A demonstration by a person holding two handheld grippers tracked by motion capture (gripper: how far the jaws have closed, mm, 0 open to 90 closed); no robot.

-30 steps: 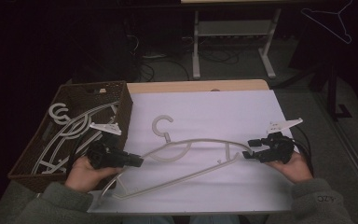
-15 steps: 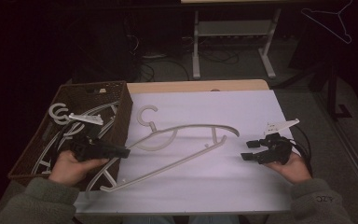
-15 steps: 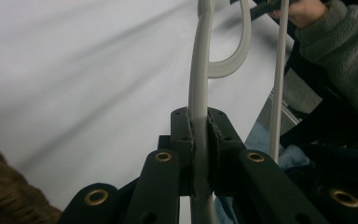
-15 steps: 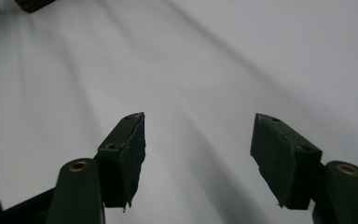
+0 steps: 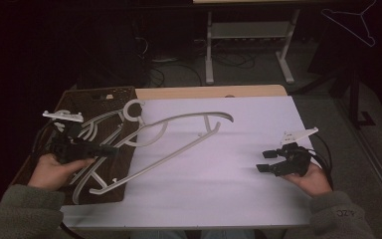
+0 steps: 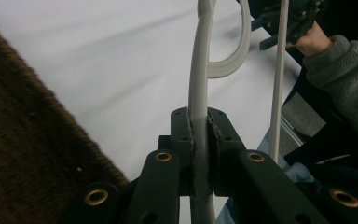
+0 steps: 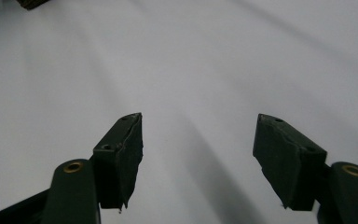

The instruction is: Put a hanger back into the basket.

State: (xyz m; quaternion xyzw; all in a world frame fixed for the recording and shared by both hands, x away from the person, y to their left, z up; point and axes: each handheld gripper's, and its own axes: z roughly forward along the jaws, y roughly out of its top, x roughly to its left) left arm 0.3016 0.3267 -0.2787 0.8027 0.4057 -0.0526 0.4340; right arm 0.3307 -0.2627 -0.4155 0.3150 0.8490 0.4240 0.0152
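A pale grey clothes hanger hangs slanted over the table's left side, its hook near the basket's back corner and its lower end over the basket. My left gripper is shut on one of its bars. In the left gripper view the bar runs up between the pressed pads of this gripper. At the table's right edge my right gripper is open. Its jaws have just been opening, and in the right gripper view they stand apart with nothing between them above the white sheet.
A dark woven basket at the table's left holds several more pale hangers. A white sheet covers the tabletop. A metal stand is on the floor behind, and a wire hanger hangs at the upper right.
My left hand has carried the hanger leftward and a little up, partly over the basket. The right gripper, earlier at the hanger's right end, now stands apart from it with wider jaws.
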